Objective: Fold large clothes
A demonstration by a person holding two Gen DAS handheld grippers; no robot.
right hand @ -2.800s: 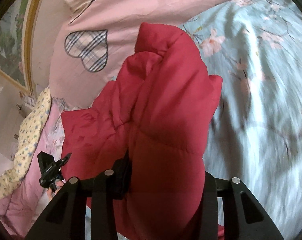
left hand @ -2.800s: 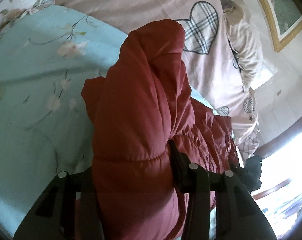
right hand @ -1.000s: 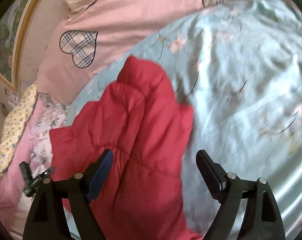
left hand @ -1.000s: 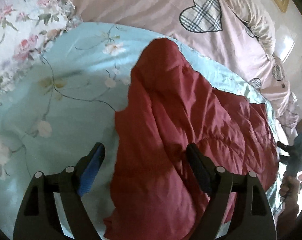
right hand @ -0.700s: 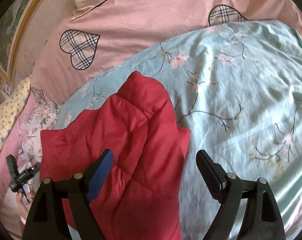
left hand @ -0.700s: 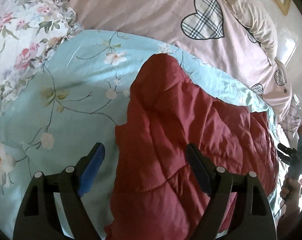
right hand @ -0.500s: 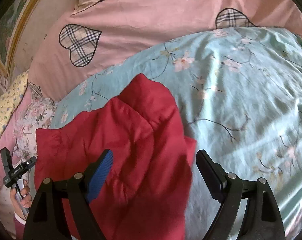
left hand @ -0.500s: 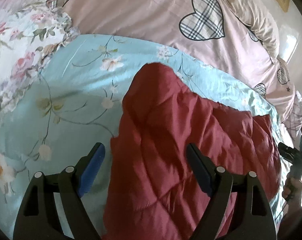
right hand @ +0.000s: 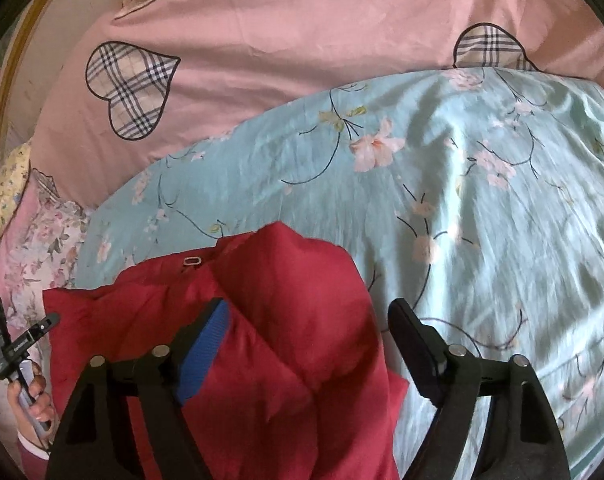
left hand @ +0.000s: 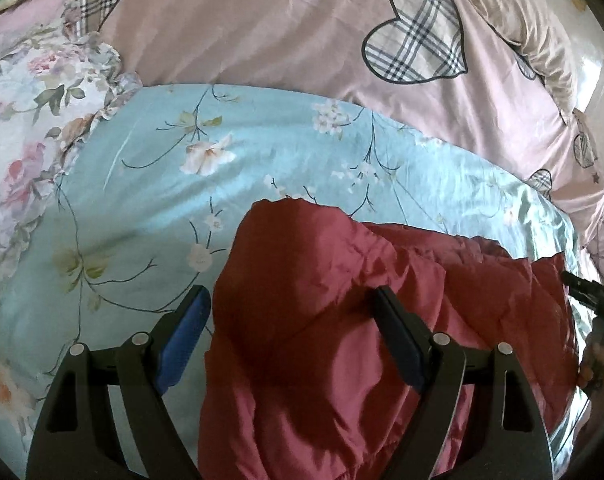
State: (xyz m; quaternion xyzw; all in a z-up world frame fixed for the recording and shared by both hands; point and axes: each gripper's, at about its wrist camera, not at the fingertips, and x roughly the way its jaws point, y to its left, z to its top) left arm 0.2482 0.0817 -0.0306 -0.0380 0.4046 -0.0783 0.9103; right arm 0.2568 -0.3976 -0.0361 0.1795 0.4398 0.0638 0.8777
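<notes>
Floral blue bedding [left hand: 150,184] bears a red jacket [right hand: 286,320]; no readable writing.

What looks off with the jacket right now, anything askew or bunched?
The red puffer jacket lies rumpled on the floral duvet, with one padded fold humped up. Its edges are uneven, so it is not a tidy fold. No damage shows. The right gripper is closing, but its pads are not pressing on the fabric.
</notes>
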